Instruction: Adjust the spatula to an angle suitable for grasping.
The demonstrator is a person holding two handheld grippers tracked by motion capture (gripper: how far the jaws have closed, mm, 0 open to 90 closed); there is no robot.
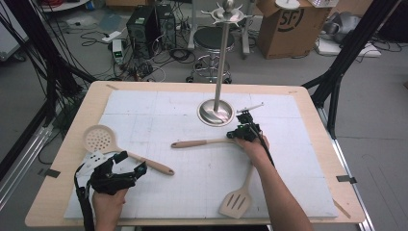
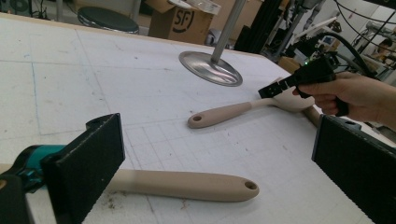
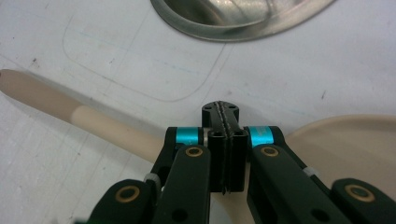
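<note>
right now the right gripper [image 3: 224, 140] hovers, jaws closed empty, over the spoon [image 3: 93, 123].

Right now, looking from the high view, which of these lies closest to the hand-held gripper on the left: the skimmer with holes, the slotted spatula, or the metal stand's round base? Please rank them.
From the left gripper:
1. Skimmer: its handle runs right beside the jaws, its holed head just behind them.
2. Slotted spatula: off to the right, near the front edge.
3. Stand base: farthest, toward the back right.
</note>
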